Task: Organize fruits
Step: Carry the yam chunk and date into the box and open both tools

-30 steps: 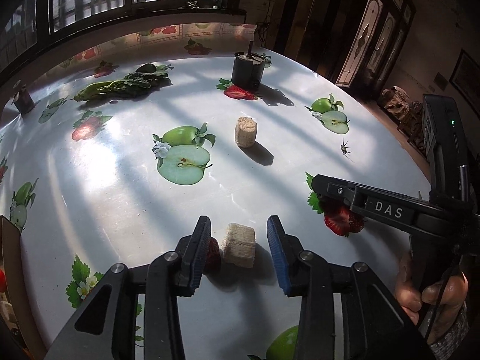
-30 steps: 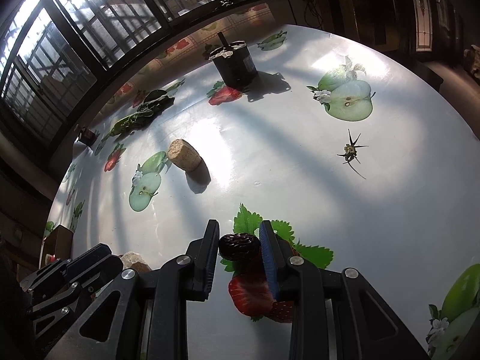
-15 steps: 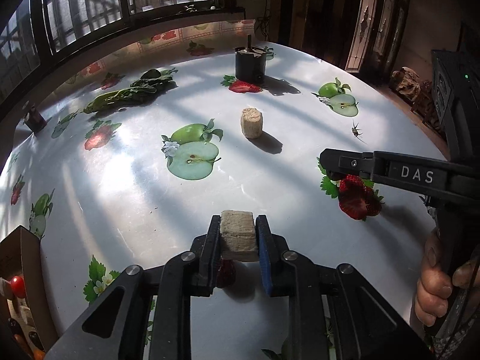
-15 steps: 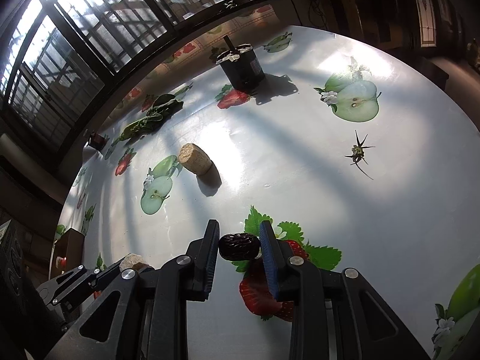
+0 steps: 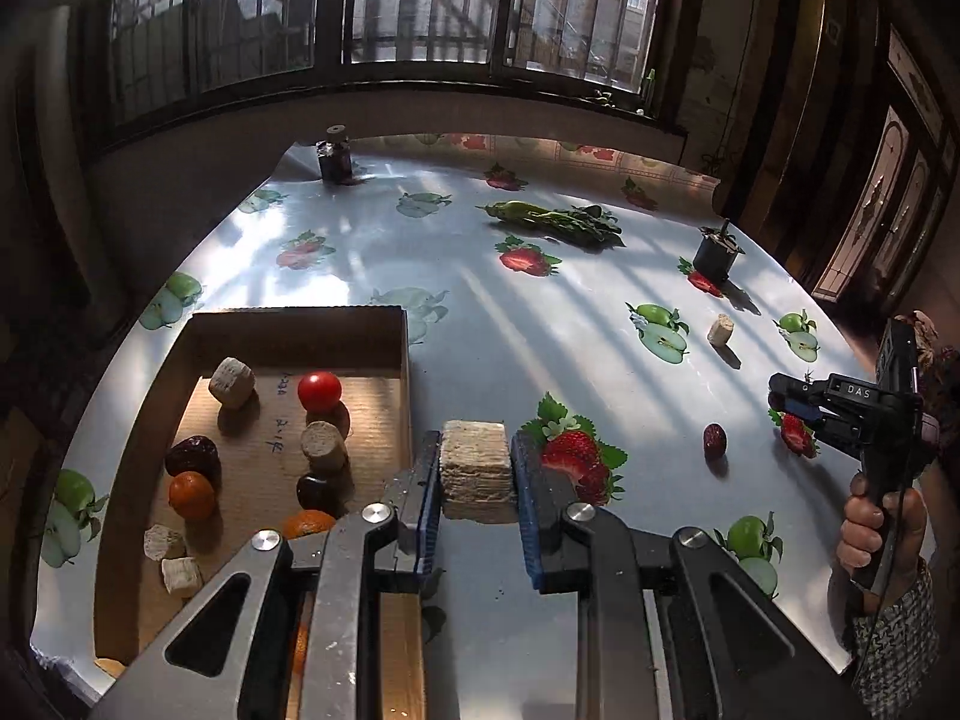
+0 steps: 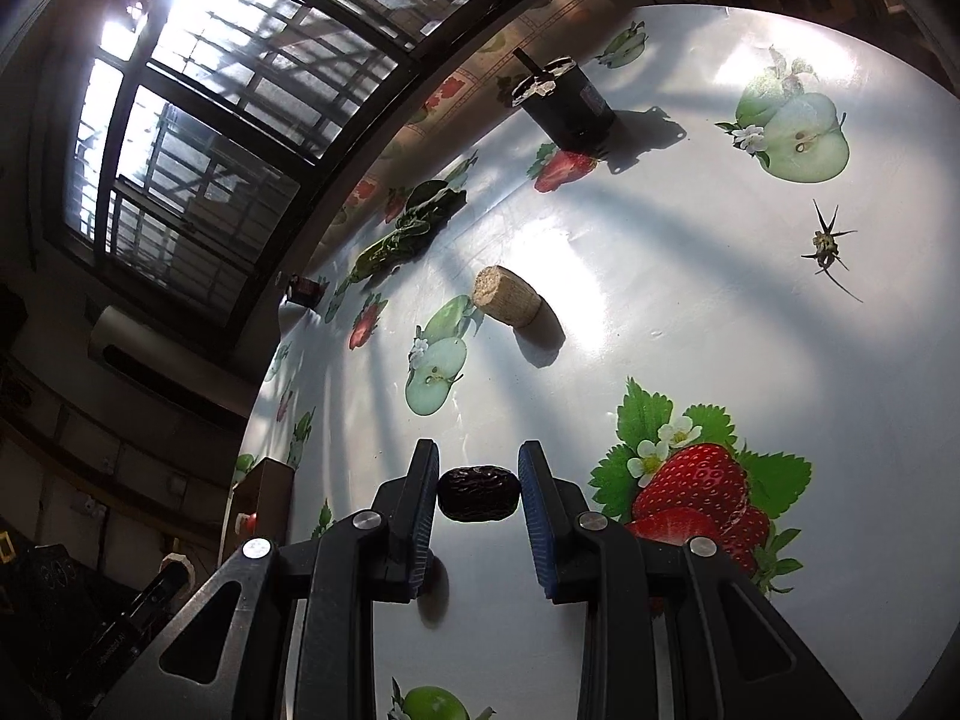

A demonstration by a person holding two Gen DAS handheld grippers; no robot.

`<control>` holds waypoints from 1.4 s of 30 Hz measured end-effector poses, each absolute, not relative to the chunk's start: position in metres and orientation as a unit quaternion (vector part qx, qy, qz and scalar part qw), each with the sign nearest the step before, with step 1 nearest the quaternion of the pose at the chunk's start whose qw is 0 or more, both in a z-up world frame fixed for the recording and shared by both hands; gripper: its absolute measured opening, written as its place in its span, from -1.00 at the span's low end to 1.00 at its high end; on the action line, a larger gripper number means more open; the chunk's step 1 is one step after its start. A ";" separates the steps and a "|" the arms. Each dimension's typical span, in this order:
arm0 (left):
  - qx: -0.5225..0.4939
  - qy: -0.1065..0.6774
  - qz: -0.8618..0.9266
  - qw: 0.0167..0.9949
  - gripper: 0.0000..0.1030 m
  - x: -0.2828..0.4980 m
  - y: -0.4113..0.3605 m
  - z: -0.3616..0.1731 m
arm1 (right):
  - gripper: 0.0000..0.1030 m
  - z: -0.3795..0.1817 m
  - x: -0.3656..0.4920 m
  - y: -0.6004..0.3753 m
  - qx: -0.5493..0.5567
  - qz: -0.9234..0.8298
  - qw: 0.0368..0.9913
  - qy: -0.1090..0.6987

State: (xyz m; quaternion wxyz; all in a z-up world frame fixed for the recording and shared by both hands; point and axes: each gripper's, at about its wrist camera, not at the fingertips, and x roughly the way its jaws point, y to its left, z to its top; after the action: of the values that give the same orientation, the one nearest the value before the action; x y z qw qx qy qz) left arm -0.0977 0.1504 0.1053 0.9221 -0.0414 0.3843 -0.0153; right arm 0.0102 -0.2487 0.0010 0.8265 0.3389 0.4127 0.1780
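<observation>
The left gripper [image 5: 477, 480] has its blue-padded jaws pinching a pale beige, rough-textured block [image 5: 477, 471] squarely between them, lifted off the glossy white table [image 5: 480, 324] printed with apples and strawberries. The block sits just right of the near right wall of a shallow brown cardboard box [image 5: 403, 360] that lies on the left part of the table.

In that box, nearest are two small pale chunks [image 5: 174, 561] and an orange fruit [image 5: 307, 523] partly hidden by the gripper. A little farther lie a second orange fruit [image 5: 192, 495], a dark brown date [image 5: 192, 456] and another dark fruit [image 5: 318, 491], then a beige cylinder [image 5: 324, 447]. Farthest in the box are a red cherry tomato [image 5: 320, 391] and a beige rounded block [image 5: 231, 382].

The right gripper [image 6: 478, 495] pinches a dark wrinkled date [image 6: 478, 493] between the tips of its jaws, raised above the table, beside a printed strawberry. In the left wrist view the right gripper shows at the right edge, held by a hand [image 5: 870, 525], but its jaws are too small there to read.

On the table to the right, another dark red date [image 5: 714, 439] lies alone, well apart from both grippers. Farther off rests a beige cork-like cylinder [image 6: 507, 297] on its side near a printed apple. Beyond it stands a black cylindrical motor [image 6: 564, 99], and a bunch of green leafy vegetables [image 5: 552, 219] lies at the far side. A small dark jar [image 5: 334, 153] stands at the far left corner.
</observation>
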 end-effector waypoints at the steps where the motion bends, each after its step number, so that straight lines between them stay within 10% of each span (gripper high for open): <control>1: -0.051 0.386 0.001 0.921 -0.58 -0.106 0.169 0.102 | -0.44 0.000 0.010 -0.247 0.334 0.176 0.827 0.415; 16: -0.148 0.442 0.100 0.879 -0.58 -0.157 0.307 0.037 | -0.42 0.085 -0.060 -0.035 0.183 0.357 0.812 0.423; 29: -0.117 0.461 0.129 0.870 -0.58 -0.136 0.313 0.021 | -0.41 0.026 -0.109 0.150 0.036 0.447 0.729 0.517; 42: -0.163 0.445 0.121 0.872 -0.46 -0.142 0.327 0.027 | -0.41 0.038 -0.138 0.179 -0.128 0.393 0.809 0.418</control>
State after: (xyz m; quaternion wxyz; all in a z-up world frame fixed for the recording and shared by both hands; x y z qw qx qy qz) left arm -0.1424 0.3271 0.0270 0.8724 -0.1630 0.4447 0.1206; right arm -0.1383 0.1791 0.0376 0.8088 -0.1278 0.4182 0.3932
